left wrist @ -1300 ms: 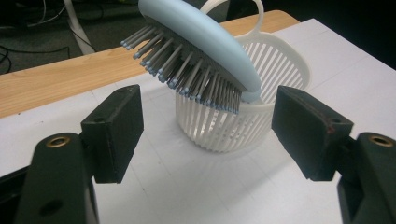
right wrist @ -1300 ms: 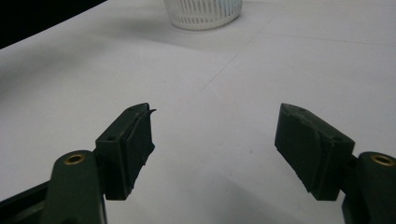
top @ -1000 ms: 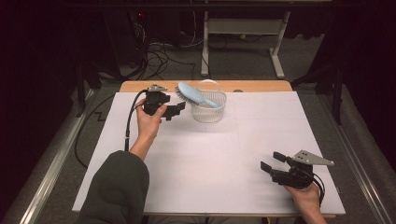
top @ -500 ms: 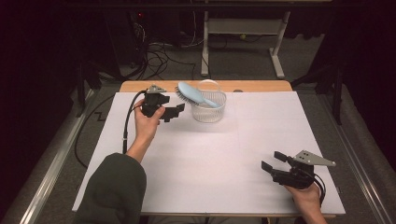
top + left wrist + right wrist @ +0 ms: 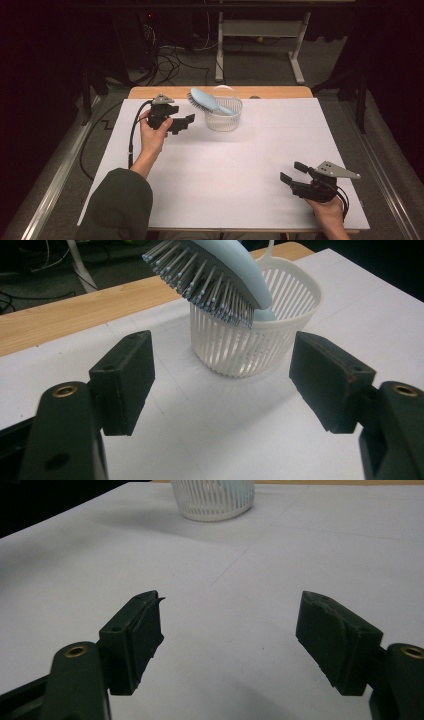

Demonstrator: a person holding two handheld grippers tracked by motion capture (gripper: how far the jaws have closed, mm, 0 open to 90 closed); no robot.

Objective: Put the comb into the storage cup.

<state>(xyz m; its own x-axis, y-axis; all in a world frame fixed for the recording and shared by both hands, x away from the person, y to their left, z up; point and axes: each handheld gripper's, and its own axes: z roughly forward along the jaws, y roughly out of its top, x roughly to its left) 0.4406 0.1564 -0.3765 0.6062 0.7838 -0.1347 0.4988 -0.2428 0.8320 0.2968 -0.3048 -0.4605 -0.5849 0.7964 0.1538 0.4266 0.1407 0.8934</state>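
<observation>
A light blue hairbrush (image 5: 210, 101) leans in a white slatted basket (image 5: 223, 116) at the back of the table, its bristled head sticking out over the left rim. My left gripper (image 5: 189, 120) hovers just left of the basket, open and holding nothing. In the left gripper view the hairbrush (image 5: 215, 275) and basket (image 5: 260, 335) sit close ahead between the spread jaws. My right gripper (image 5: 293, 171) rests near the front right of the table, open and empty. The right gripper view has the basket (image 5: 212, 500) far off.
White paper (image 5: 225, 170) covers the table, with a wooden strip (image 5: 280, 92) bare along the back edge. A cable (image 5: 132, 135) trails from the left gripper off the left side. Behind the table stand a metal frame (image 5: 260, 45) and floor cables.
My left gripper has drifted slightly back from the hairbrush. The right gripper has not moved.
</observation>
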